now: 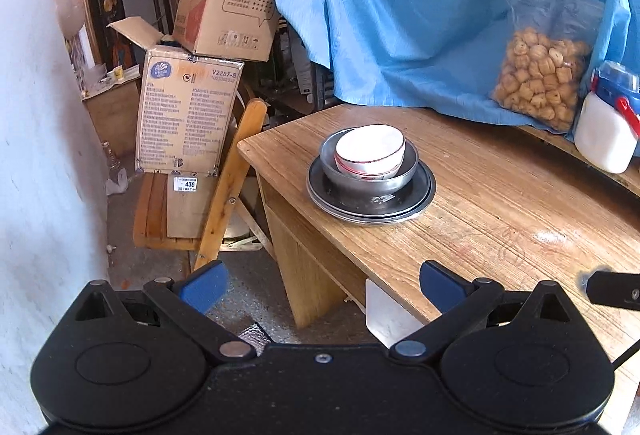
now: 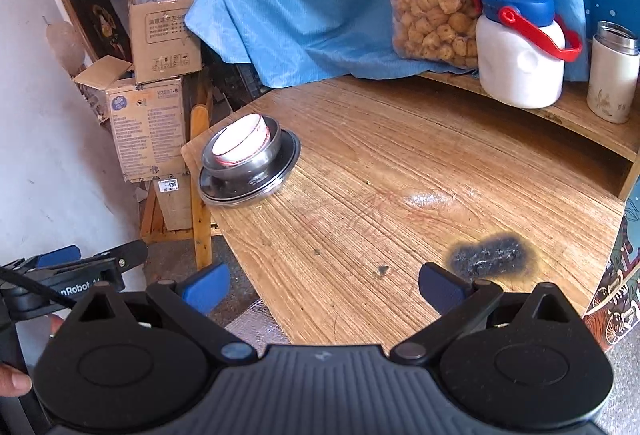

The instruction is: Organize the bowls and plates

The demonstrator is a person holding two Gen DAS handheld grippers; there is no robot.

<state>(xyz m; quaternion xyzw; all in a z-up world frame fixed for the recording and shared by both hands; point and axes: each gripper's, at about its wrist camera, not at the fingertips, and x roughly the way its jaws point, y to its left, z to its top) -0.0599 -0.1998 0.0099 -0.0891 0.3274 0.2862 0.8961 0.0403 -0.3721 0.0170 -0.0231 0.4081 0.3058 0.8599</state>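
Both our left gripper and right gripper gape wide, empty; nudging the stacked white bowl near the table corner risks toppling it.

The crumpled blue plastic sheet hides whatever it drapes over. In the left wrist view the white plastic jug with a blue lid is cut off at the right edge. How many stacked dark metal plates lie under the bowls cannot be told.
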